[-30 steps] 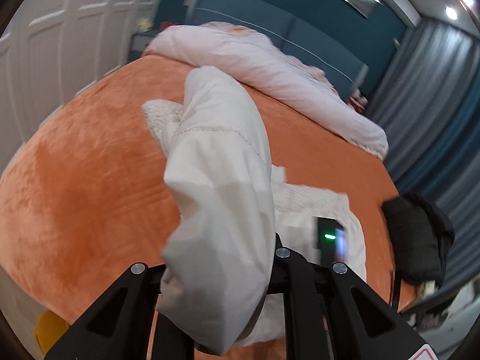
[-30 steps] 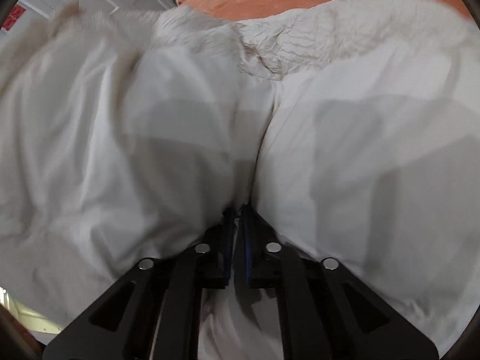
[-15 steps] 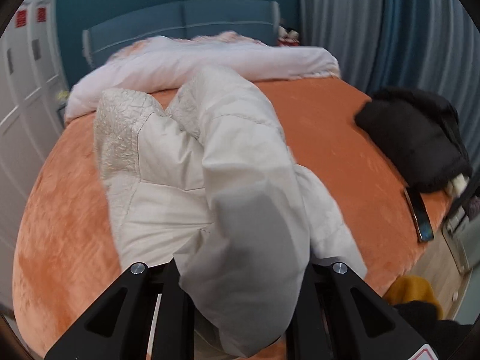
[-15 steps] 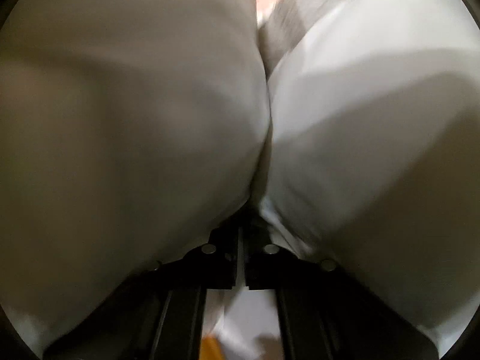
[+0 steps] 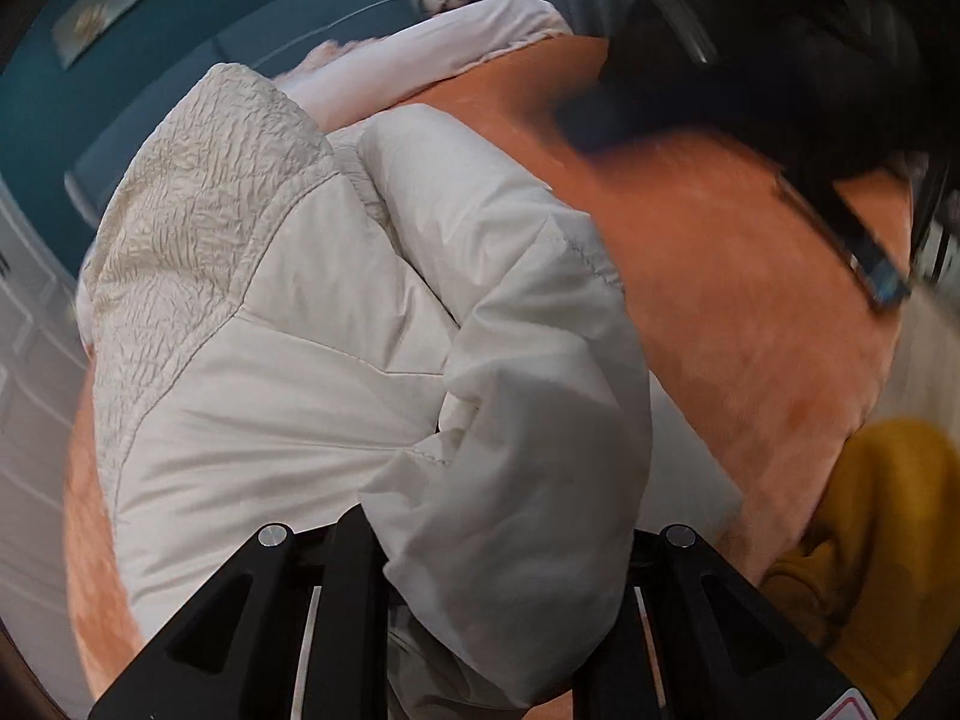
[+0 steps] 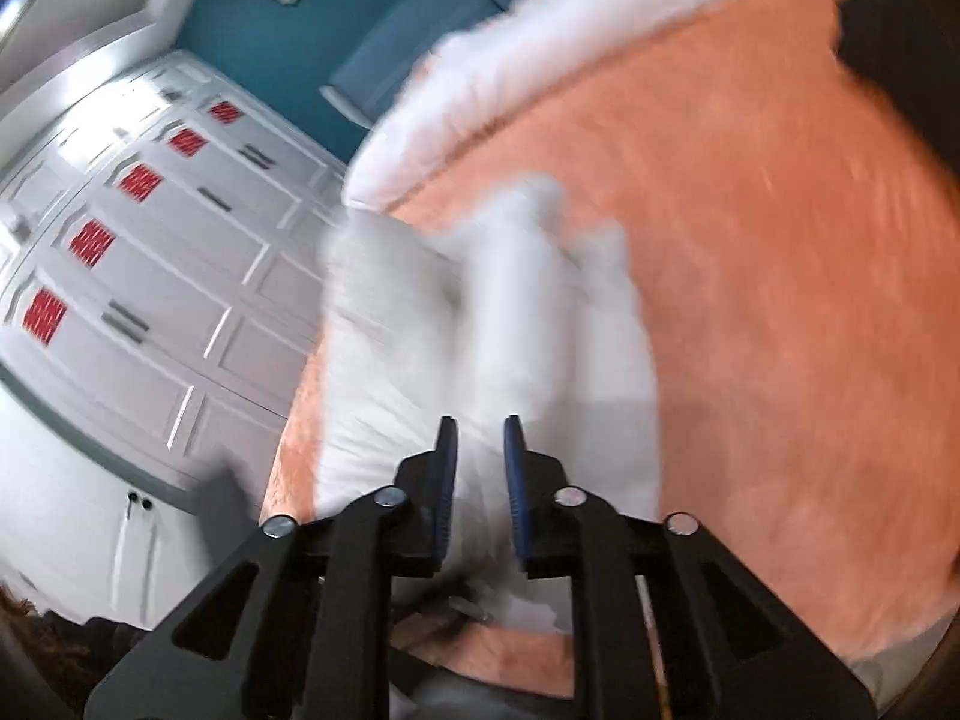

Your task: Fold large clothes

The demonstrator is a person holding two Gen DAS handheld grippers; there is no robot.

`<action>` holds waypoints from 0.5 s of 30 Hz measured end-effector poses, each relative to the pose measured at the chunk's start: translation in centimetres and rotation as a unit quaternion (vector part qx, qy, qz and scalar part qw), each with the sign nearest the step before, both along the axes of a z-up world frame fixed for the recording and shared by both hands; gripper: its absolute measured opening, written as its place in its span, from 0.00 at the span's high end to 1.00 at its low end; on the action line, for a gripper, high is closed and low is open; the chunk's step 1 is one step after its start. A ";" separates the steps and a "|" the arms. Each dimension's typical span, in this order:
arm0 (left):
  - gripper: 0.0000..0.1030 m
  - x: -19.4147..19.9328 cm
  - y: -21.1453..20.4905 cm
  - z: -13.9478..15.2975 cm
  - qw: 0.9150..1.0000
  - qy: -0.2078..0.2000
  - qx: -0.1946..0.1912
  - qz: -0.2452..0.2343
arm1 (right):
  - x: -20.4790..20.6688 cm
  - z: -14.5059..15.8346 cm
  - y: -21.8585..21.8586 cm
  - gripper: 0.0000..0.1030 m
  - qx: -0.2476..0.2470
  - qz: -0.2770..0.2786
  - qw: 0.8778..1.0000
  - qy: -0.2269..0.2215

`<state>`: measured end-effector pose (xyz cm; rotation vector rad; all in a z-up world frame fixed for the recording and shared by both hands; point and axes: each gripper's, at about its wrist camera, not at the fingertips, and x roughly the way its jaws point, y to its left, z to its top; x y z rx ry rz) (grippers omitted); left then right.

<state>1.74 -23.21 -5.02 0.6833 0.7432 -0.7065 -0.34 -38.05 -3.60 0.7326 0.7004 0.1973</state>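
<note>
Seemingly half-folded, the puffy cream jacket (image 5: 336,348) stays clamped in the left tongs (image 5: 498,588); right tongs (image 6: 480,438) opening, empty.

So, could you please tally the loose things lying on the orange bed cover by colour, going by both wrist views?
White or cream: 2, the puffy jacket and the rolled duvet by the headboard
Black: 2, the black garment and the phone
Total: 4

The yellow cloth sits off the bed's edge and is not counted.
</note>
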 end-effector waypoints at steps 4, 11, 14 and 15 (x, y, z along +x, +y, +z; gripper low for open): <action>0.89 0.2 -0.1 -0.6 1.000 0.000 -0.001 0.008 | 4.2 3.5 -0.2 0.48 -0.083 0.032 0.996 -0.013; 0.89 0.7 0.1 0.0 1.000 0.004 0.002 0.018 | 13.3 4.1 -0.4 0.47 -0.173 0.072 0.981 0.044; 0.88 1.0 0.1 0.2 1.000 0.005 0.001 0.024 | 12.7 2.8 0.4 0.47 -0.167 0.088 0.980 0.070; 0.88 0.5 -0.4 0.3 1.000 0.005 0.001 0.026 | 13.1 2.2 0.4 0.57 -0.163 0.098 0.979 0.077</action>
